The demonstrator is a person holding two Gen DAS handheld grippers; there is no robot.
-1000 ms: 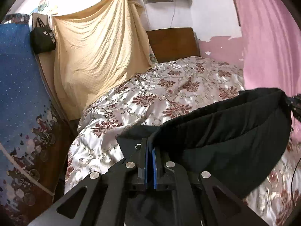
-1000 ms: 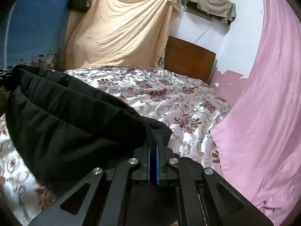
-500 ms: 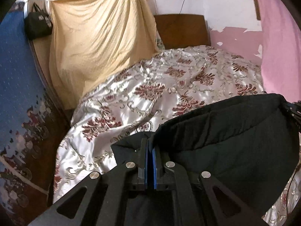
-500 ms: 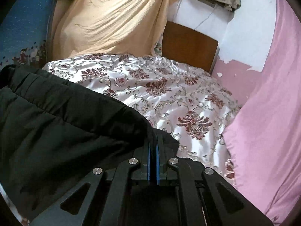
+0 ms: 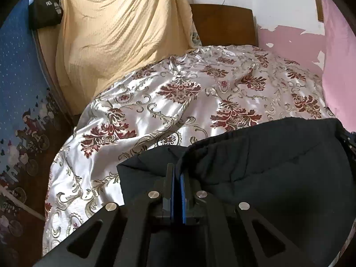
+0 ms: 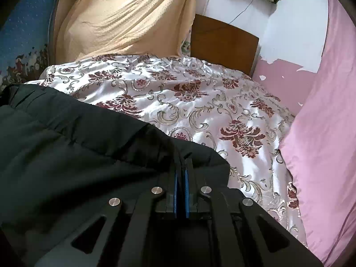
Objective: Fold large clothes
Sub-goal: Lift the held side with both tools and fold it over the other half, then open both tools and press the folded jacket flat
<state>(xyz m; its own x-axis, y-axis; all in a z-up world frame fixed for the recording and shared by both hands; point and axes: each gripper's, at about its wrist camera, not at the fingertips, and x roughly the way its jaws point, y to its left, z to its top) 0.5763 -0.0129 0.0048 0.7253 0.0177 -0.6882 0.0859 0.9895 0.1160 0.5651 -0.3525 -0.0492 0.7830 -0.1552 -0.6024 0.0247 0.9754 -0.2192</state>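
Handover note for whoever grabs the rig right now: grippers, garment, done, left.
Left gripper: shut on one end of the black garment.
Right gripper: shut on the other end of its top edge.
Garment spans between both grippers, low over the floral bedspread; contact with the bed not clear.
Done: both ends gripped, edge spread out.
Left: probably lay it flat on the bedspread, then make the folds. No fold visible yet.
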